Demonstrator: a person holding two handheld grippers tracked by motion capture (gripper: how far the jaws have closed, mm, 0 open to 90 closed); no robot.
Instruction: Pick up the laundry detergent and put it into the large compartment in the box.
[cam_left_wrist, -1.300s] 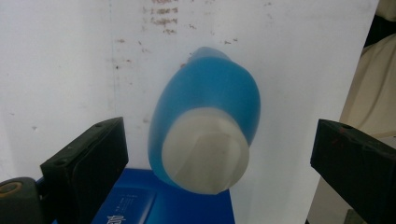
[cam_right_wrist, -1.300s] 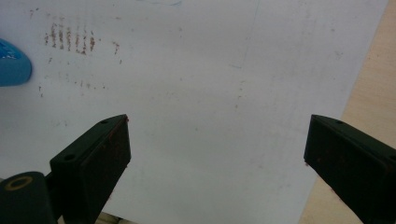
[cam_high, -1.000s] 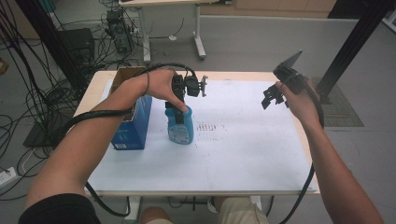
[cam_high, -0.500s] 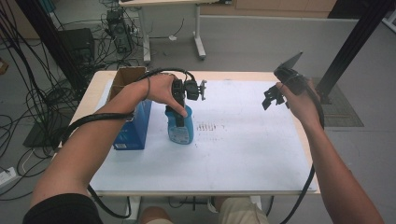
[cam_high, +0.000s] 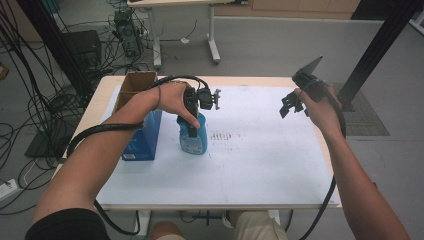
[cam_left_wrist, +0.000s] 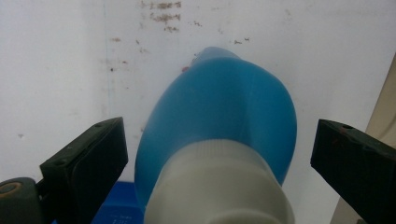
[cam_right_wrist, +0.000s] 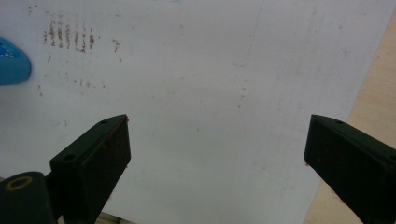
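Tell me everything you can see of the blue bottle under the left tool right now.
The translucent blue plastic bottle with a white ribbed screw cap stands upright on the white sheet covering the table, right beside a blue cardboard box; whether they touch is unclear. Its body is flattened and widens below the neck, with a label on the front. The left tool sits directly over the cap, jaws wide apart on either side and clear of the bottle. Brown smudges mark the sheet next to it.

My wooden table (cam_high: 260, 80) carries a white sheet (cam_high: 260, 165). On its left side stand a blue bottle (cam_high: 193, 139) and, just left of it, a blue box (cam_high: 142, 137); brown smudges (cam_high: 223, 135) mark the sheet's middle.
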